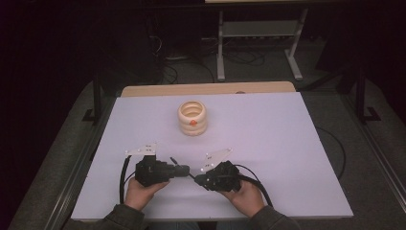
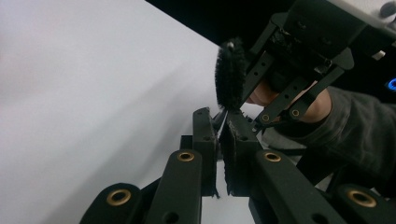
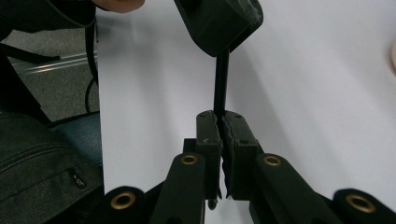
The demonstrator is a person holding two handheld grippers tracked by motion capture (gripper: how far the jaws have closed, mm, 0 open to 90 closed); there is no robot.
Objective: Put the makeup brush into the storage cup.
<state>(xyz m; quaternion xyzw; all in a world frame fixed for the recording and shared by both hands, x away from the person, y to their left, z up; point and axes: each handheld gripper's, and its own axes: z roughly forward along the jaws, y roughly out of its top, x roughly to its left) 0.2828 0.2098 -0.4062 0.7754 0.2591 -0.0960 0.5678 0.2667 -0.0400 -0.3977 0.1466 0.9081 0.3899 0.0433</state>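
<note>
My two grippers meet tip to tip near my edge of the white table [image 1: 287, 143]. Ahead, the stacked cream rings [image 1: 192, 117] are the one obstacle, mid-table; wide bare surface lies left and right of them.

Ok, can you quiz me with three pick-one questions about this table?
1. Where is the cream ring stack?
A) between the hands
B) at the far middle of the table
C) on the floor
2. What colour is the spot on it?
A) blue
B) green
C) orange
3. How are the right gripper's jaws?
A) wide open
B) shut on the thin black stick
C) around the stack
Key: 1 B, it stands centred, far side; 2 C, orange in the high view; 3 B, pads pinch the stick.
</note>
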